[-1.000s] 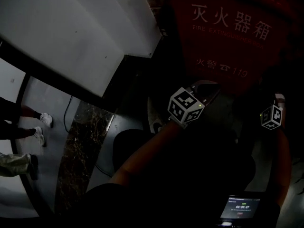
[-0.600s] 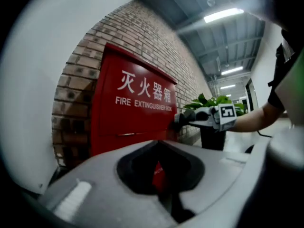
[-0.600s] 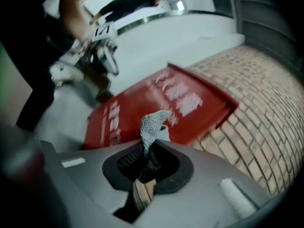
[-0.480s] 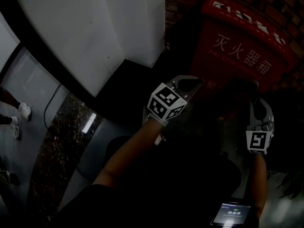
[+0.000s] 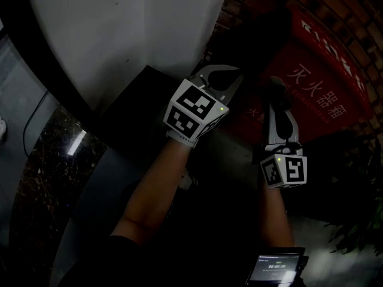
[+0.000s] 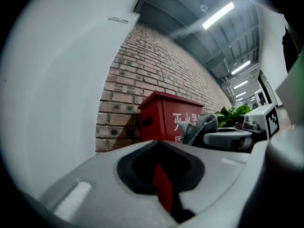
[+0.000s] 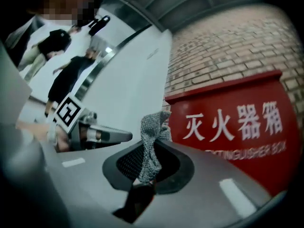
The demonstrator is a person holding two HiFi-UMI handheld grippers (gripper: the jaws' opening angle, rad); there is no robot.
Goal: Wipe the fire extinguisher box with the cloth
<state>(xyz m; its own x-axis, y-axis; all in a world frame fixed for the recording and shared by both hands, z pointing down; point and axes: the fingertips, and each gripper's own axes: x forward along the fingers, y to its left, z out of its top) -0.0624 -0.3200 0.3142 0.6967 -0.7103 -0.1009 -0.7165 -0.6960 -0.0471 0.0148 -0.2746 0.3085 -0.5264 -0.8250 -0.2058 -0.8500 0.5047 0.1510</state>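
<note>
The red fire extinguisher box (image 5: 326,97) with white characters stands against the brick wall; it also shows as the red box (image 6: 164,120) and red box front (image 7: 237,127) in the gripper views. My right gripper (image 5: 274,103) is shut on a grey knitted cloth (image 7: 152,137), which sticks up from its jaws just in front of the box. That cloth (image 5: 276,88) is a dark bunch in the head view, and the cloth (image 6: 202,127) shows beside the box in the left gripper view. My left gripper (image 5: 230,72) is shut with nothing in it, left of the box near the white wall.
A white wall panel (image 5: 119,28) fills the upper left, next to the brick wall (image 5: 341,11). A green plant (image 5: 359,232) stands at the right. People (image 7: 71,75) stand behind, in the right gripper view. A small screen (image 5: 272,271) is at the bottom.
Both grippers have risen toward the box. The right gripper with the cloth has moved left and up, in front of the box's face; the view has swung right.
</note>
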